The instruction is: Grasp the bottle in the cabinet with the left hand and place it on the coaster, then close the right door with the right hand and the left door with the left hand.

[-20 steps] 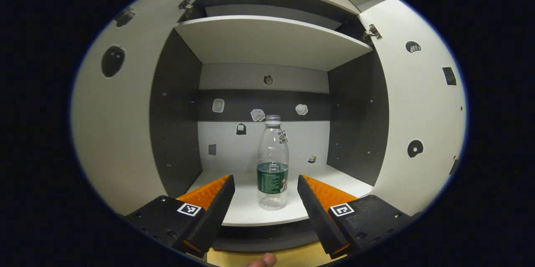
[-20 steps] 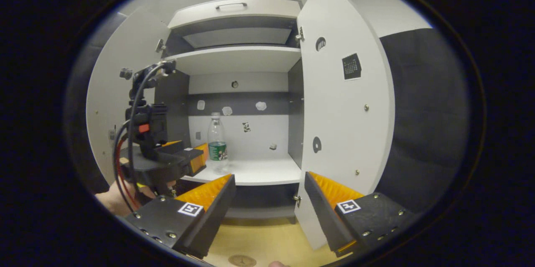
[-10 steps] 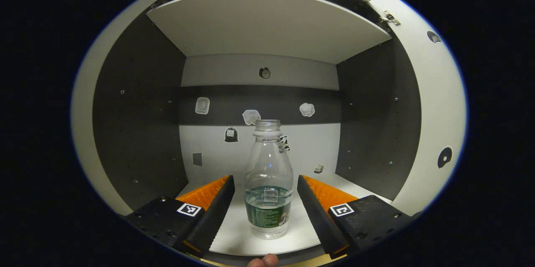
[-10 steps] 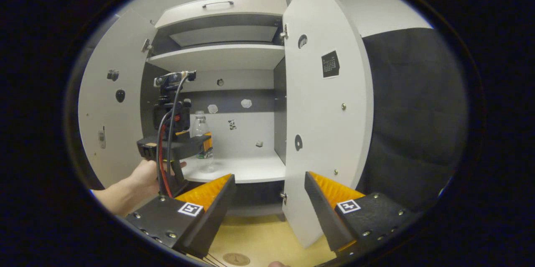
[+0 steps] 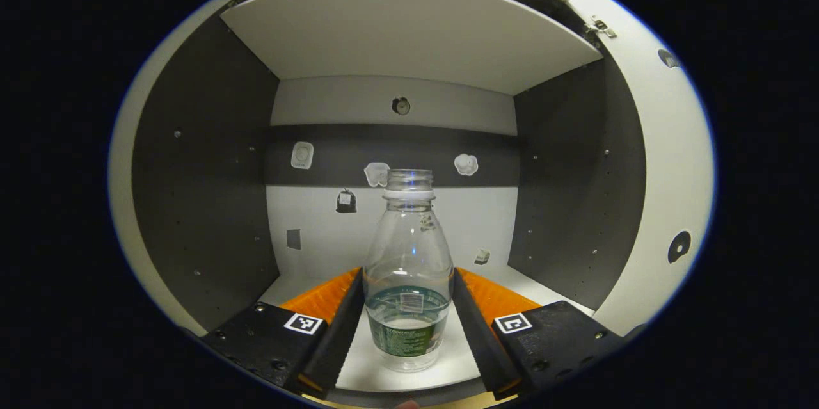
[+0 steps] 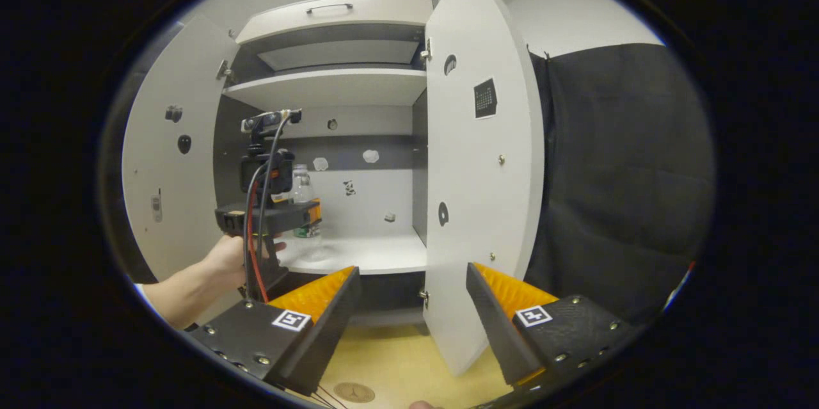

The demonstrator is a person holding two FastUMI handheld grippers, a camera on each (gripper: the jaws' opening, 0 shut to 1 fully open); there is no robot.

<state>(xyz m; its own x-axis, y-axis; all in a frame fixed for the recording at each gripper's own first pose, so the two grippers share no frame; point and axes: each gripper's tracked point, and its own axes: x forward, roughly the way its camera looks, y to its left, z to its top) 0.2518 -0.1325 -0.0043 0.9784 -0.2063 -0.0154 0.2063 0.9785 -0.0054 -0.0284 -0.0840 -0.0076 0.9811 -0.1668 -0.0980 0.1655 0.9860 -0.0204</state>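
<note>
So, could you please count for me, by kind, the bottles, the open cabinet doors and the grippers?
Clear plastic bottle with green label: 1
Open white cabinet doors, left door and right door: 2
Orange-and-black two-finger grippers, left gripper and right gripper: 2
Total: 5

Clear bottle [image 5: 408,281] with green label; white cabinet [image 6: 333,86], dark grey side walls.

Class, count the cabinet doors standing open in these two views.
2: the left door swung out beside the left gripper, and the right door ahead of the right gripper.
</note>
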